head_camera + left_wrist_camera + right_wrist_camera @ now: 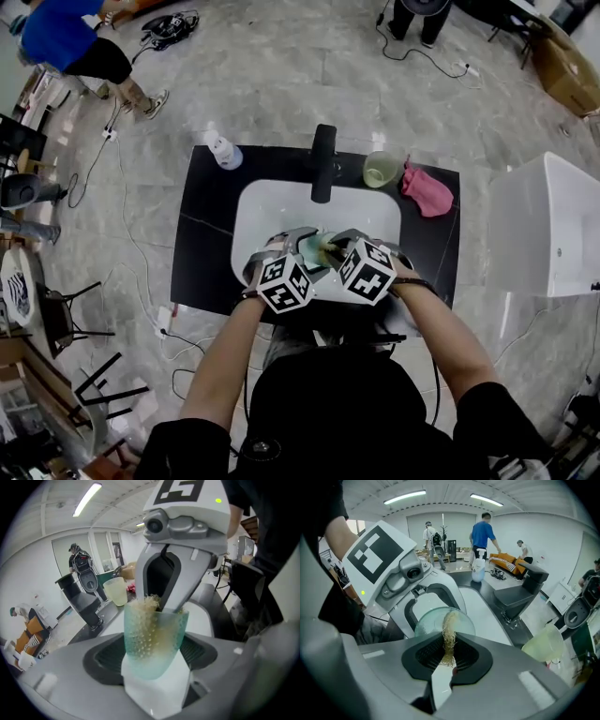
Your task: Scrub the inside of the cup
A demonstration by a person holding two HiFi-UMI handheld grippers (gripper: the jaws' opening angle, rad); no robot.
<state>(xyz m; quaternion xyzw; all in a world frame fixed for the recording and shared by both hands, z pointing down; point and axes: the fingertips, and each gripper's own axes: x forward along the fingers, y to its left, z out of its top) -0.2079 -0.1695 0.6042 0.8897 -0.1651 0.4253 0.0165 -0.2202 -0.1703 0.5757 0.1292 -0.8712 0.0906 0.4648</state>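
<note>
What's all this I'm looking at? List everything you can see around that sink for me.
teal cup: one, see-through teal, held over the sink
scrubber: one, straw-coloured fibre, its end inside the teal cup
sink: one, white, set in the counter
counter: one, black
tap: one, black, behind the sink
pale cup: one, pale green, on the counter right of the tap
cloth: one, pink, beside the pale cup
bottle: one, white, counter's back left corner
tub: one, white, right of the counter
bystanders: at least two, one in blue, beyond the counter
left claw: one, grey, shut on the teal cup
right claw: one, grey, shut on the scrubber
</note>
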